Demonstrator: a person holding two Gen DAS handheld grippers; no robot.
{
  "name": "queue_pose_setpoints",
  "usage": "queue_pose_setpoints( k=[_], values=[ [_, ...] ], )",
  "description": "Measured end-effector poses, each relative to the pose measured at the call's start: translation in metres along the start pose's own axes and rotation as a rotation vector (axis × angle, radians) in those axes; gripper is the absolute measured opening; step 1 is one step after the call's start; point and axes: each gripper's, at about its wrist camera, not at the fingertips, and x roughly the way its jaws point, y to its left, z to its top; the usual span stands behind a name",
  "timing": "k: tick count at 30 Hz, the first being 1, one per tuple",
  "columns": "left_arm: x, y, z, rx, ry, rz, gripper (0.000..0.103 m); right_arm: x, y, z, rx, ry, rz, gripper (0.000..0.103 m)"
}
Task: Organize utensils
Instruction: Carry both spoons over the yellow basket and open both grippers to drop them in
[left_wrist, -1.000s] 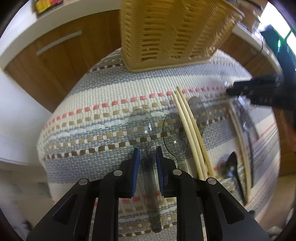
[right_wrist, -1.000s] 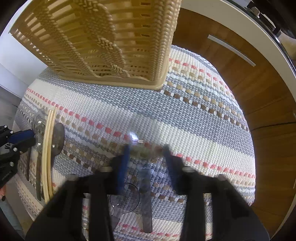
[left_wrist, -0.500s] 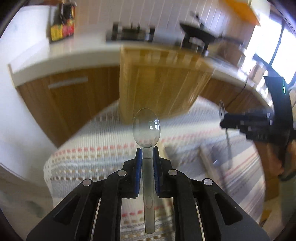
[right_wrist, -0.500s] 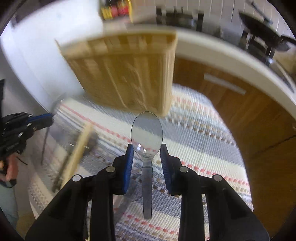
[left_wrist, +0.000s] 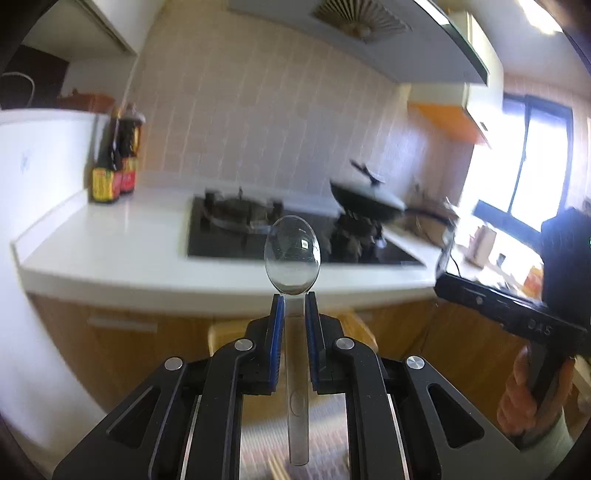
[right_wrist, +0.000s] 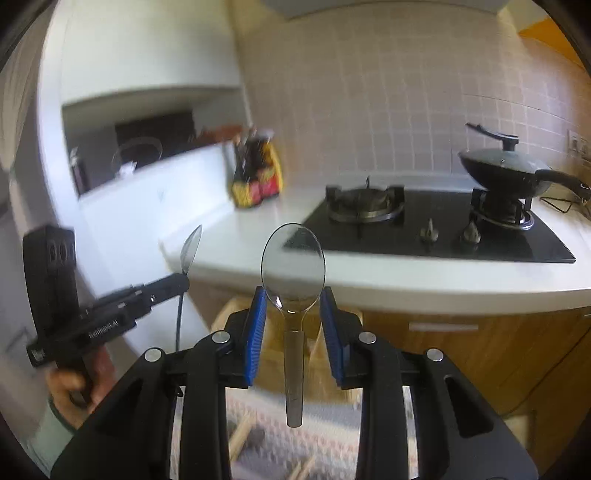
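I held one clear plastic spoon (left_wrist: 292, 254) clamped by its neck in my left gripper (left_wrist: 293, 314), and a second clear plastic spoon (right_wrist: 293, 266) stood bowl-up between the wider-set jaws of my right gripper (right_wrist: 293, 317); whether those pads gripped it I could not tell. The step in hand was judged to be the carry, so the next move called for lowering both spoons handle-first into the pale woven basket (right_wrist: 273, 354) below. The striped woven mat (right_wrist: 266, 428) lay underneath, with a white kitchen counter (right_wrist: 424, 280) and black gas hob (right_wrist: 443, 236) beyond.
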Motion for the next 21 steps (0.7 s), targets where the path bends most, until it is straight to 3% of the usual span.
queue_pose_setpoints(
  k=[4, 7, 11, 16, 21],
  values=[
    [0.018, 0.007, 0.012, -0.022, -0.102, 0.032, 0.01, 0.016, -0.017, 0.006, 0.003, -0.131, -0.075, 0.027],
    [0.032, 0.015, 0.01, -0.037, -0.155, 0.063, 0.01, 0.033, -0.022, 0.0, -0.005, -0.172, -0.143, 0.027],
    [0.048, 0.024, -0.004, -0.015, -0.191, 0.131, 0.01, 0.058, -0.027, -0.014, 0.001, -0.141, -0.155, 0.027],
    [0.059, 0.029, -0.02, -0.005, -0.2, 0.147, 0.01, 0.085, -0.028, -0.034, -0.013, -0.104, -0.197, 0.027],
    [0.059, 0.029, -0.033, 0.015, -0.174, 0.15, 0.011, 0.095, -0.033, -0.051, 0.002, -0.065, -0.186, 0.028]
  ],
)
